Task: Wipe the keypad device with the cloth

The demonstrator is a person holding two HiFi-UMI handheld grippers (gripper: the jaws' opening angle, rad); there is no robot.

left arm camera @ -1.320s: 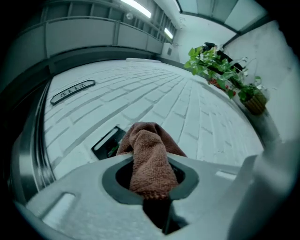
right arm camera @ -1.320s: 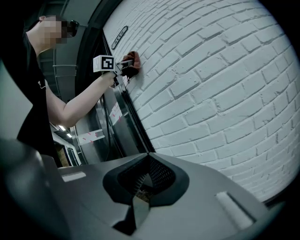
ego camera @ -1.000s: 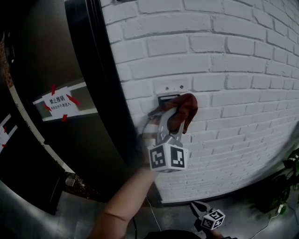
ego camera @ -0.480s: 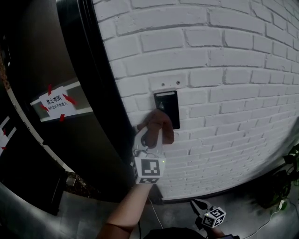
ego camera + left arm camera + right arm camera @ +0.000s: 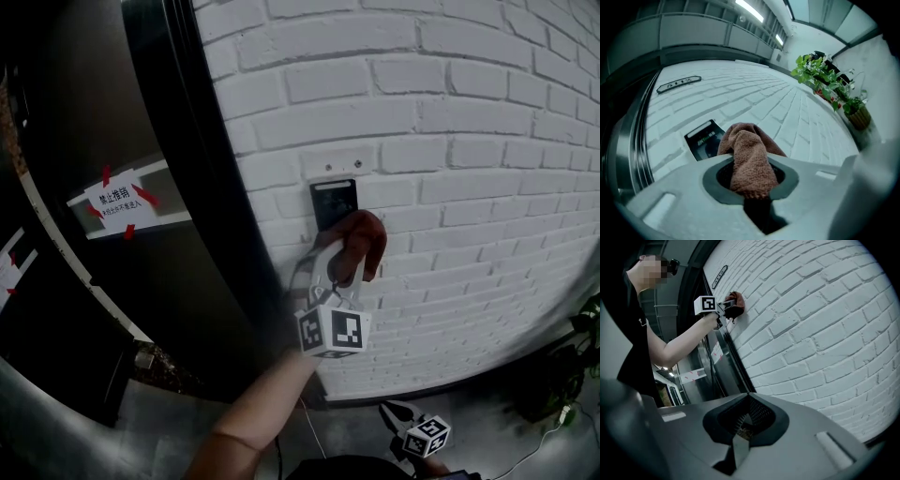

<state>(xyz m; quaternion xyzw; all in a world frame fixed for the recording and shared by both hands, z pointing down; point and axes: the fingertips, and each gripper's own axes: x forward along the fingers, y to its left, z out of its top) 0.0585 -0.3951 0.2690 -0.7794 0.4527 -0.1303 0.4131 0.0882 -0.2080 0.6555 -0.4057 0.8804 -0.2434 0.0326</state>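
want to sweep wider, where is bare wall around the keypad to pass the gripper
Bare brick lies right of the keypad device, above its white plate, and under the cloth that the left gripper holds. Left is tight: a narrow strip before the black door frame.

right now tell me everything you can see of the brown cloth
The cloth is reddish-brown with a nubby, towel-like weave. It is bunched into a soft wad and clamped in the left gripper, whose jaws are shut on its middle, with a loose fold bulging beyond them. It is pressed to the white brick wall, overlapping the lower part of the black keypad device.
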